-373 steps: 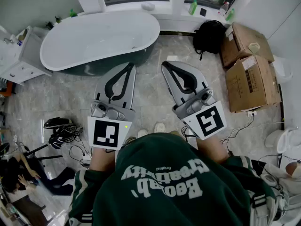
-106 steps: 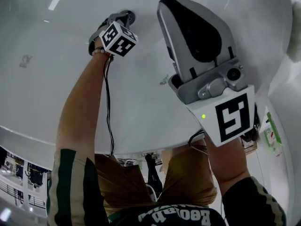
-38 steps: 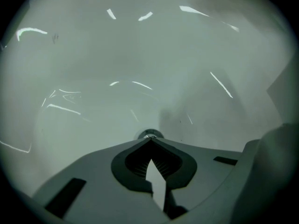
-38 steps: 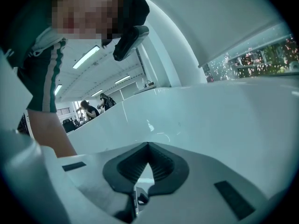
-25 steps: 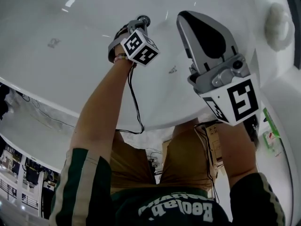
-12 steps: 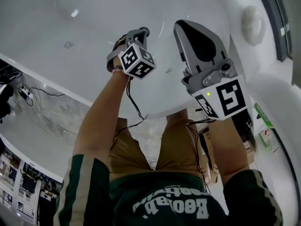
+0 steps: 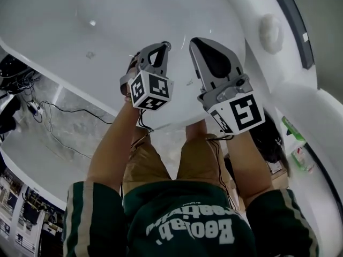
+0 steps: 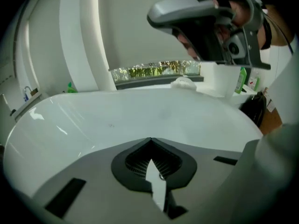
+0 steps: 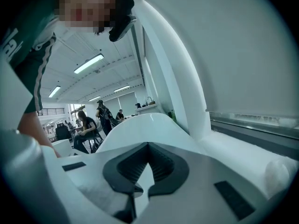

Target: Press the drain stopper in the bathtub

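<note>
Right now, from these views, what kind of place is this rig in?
Likely a bathroom mock-up inside a larger open workspace. A white bathtub fills the head view, bottles stand beyond its rim, and the right gripper view shows people under ceiling strip lights.

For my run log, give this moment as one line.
left gripper: shut, empty | right gripper: shut, empty | both over bathtub | drain stopper: no contact

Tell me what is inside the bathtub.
The bathtub shows a bare white floor, with the drain stopper just beyond the tips of the left tongs. The right tongs hang alongside; the floor beneath both is covered.
</note>
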A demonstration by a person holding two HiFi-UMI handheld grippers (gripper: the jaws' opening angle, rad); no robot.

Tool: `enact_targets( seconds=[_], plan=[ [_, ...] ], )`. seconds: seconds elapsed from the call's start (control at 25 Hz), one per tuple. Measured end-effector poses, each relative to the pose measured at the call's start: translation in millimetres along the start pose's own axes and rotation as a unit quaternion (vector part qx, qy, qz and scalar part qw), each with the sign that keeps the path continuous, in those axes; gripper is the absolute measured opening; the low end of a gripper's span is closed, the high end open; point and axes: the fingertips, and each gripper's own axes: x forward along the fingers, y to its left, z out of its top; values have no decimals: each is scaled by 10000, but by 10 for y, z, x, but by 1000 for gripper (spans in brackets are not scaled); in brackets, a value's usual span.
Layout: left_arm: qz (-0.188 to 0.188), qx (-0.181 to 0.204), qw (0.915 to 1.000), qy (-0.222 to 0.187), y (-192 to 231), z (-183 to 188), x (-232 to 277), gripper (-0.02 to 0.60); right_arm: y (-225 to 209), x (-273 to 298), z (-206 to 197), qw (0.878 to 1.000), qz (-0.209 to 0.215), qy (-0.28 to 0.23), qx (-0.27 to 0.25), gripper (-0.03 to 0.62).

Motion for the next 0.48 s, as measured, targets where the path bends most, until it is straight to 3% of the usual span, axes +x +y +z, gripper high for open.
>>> enact_targets(
  seconds=[0.24, 0.48],
  plan=[
    [430, -430, 9948, -817, 241, 671, -781, 3, 63, -230, 388, 9999, -31, 49, -104, 14],
    [917, -842, 9797, -1570, 641, 1359, -1711, 3, 92, -419, 1008, 9977, -73, -22, -667, 14]
  ],
)
